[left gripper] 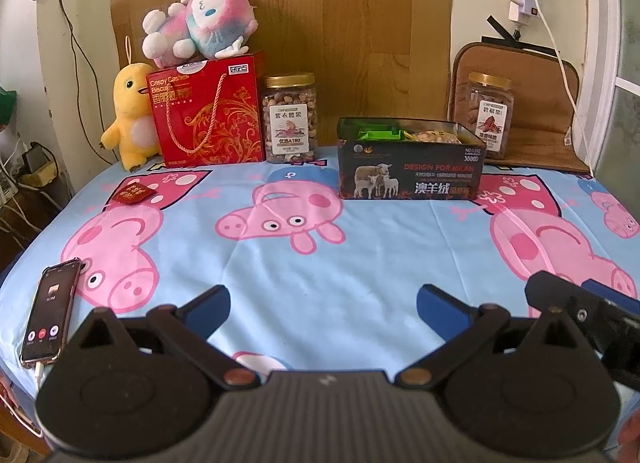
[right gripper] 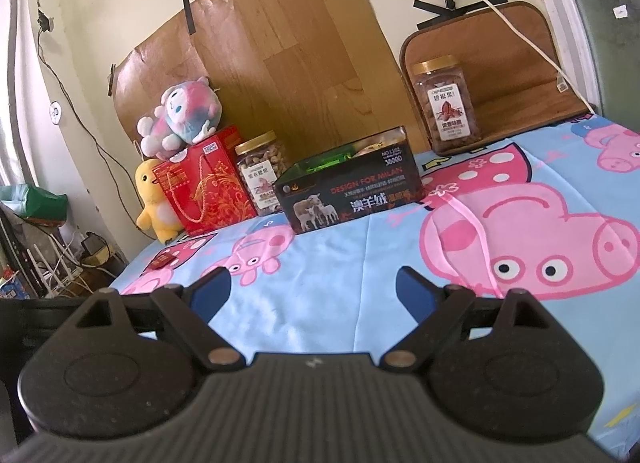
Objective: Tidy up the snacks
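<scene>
A black open box [left gripper: 410, 173] [right gripper: 352, 193] printed with sheep stands at the table's back middle, with green and pale snack packs inside. A small red snack packet [left gripper: 133, 194] [right gripper: 161, 261] lies alone on the cloth at the left. Left of the box stand a nut jar [left gripper: 290, 119] [right gripper: 262, 175] and a red biscuit gift box [left gripper: 208, 111] [right gripper: 204, 189]. A second nut jar [left gripper: 489, 117] [right gripper: 446, 105] stands at the back right. My left gripper [left gripper: 324, 303] is open over bare cloth near the front. My right gripper [right gripper: 314, 283] is open too, holding nothing.
A cartoon-pig cloth [left gripper: 360, 255] covers the table. A phone [left gripper: 50, 313] on a cable lies at the front left edge. A yellow plush [left gripper: 130, 115] and a pink plush [left gripper: 200, 23] sit by the gift box. A brown cushion [left gripper: 532, 103] leans on the wall behind the right jar.
</scene>
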`<state>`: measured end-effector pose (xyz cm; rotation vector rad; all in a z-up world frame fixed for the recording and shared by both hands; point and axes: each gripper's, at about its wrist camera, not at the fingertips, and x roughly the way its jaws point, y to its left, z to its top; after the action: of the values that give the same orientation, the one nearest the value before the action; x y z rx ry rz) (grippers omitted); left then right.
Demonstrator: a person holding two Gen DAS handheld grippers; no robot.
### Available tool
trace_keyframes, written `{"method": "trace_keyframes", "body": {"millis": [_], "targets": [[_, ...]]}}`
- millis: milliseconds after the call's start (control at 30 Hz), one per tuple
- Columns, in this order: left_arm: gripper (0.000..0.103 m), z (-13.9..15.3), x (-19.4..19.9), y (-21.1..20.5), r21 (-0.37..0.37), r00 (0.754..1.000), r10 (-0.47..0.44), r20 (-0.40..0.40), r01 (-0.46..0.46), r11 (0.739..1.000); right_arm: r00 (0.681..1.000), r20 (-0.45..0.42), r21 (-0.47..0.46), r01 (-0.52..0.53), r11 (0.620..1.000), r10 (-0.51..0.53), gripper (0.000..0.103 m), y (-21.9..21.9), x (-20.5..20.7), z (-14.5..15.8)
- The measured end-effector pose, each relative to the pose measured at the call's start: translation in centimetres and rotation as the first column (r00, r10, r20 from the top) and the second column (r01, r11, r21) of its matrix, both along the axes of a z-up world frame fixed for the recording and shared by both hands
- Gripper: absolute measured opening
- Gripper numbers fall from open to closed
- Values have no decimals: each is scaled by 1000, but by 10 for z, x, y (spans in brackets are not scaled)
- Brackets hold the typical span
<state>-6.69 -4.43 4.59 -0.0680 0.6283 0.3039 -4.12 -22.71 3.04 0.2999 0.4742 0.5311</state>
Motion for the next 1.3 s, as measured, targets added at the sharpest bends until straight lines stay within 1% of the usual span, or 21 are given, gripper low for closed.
{"method": "trace_keyframes", "body": {"millis": [100, 333, 500, 600, 700, 800, 1000, 1167, 1300], "targets": [[103, 1, -1, -1, 5, 1000, 0, -1, 0, 1000, 1000, 4, 5, 1, 1000, -1, 92, -1, -1, 1], [103, -1, 0, 0, -3, 1000, -2, -4, 2, 1000, 999, 42, 0, 15, 1000, -15, 91, -3, -5, 4], [103, -1, -2, 1, 1, 1000, 0, -1, 0, 1000, 1000, 26, -7, 5, 1000, -4, 91, 0, -2, 1], [103, 0, -1, 1, 0, 1000, 0, -4, 0, 1000, 999, 36, -9, 4, 1000, -4, 91, 0, -4, 2], [103, 1, -2, -1, 17, 1000, 3, 0, -3, 1000, 999, 41, 0, 7, 1000, -7, 91, -2, -5, 4], [103, 0, -2, -3, 21, 1000, -1, 4, 1, 1000, 998, 56, -9, 5, 1000, -4, 91, -2, -8, 5], [103, -1, 0, -4, 63, 999, 35, -1, -35, 997, 999, 37, -1, 5, 1000, -5, 91, -3, -5, 3], [103, -2, 0, 1, 36, 999, 34, -5, -34, 999, 999, 43, -6, -2, 1000, 2, 91, -1, -7, 3], [103, -4, 1, 2, 33, 999, 33, -12, -33, 999, 999, 41, -9, -4, 1000, 4, 91, 0, -7, 2]]}}
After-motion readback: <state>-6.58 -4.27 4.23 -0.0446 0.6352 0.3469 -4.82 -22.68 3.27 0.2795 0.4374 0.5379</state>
